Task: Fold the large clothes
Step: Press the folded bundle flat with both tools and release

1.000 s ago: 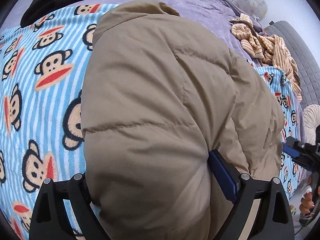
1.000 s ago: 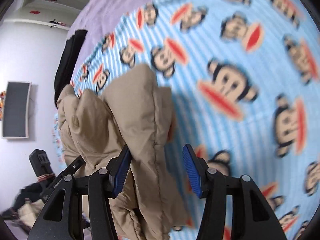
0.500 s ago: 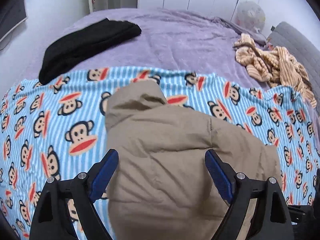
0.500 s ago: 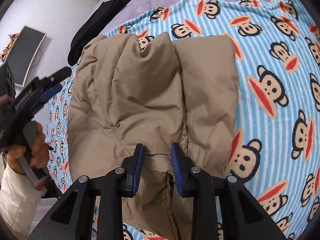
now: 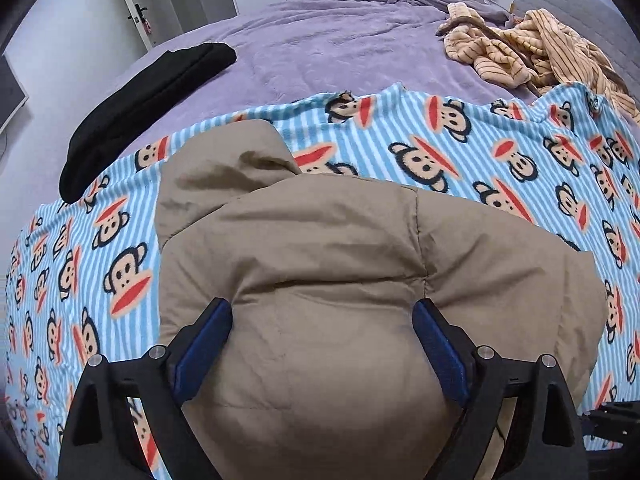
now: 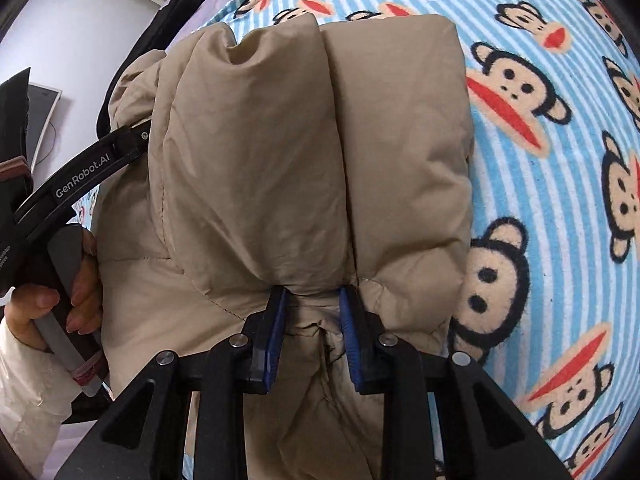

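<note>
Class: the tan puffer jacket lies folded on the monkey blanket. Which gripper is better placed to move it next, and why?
Probably the right gripper: its jaws have just closed and pinch a bunched fold of the tan puffer jacket. The left gripper straddles the bulk, jaws wide.

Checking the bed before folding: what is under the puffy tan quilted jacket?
The puffy tan quilted jacket lies on a blue-striped monkey-print blanket, itself on a purple bedspread. Anything directly beneath the jacket is covered.

Both wrist cameras look steeply down at the bed from close above, each along its own gripper. They share the tan jacket point(image 5: 320, 280) and the monkey blanket point(image 6: 540, 160); the right view also catches the left gripper's handle.
</note>
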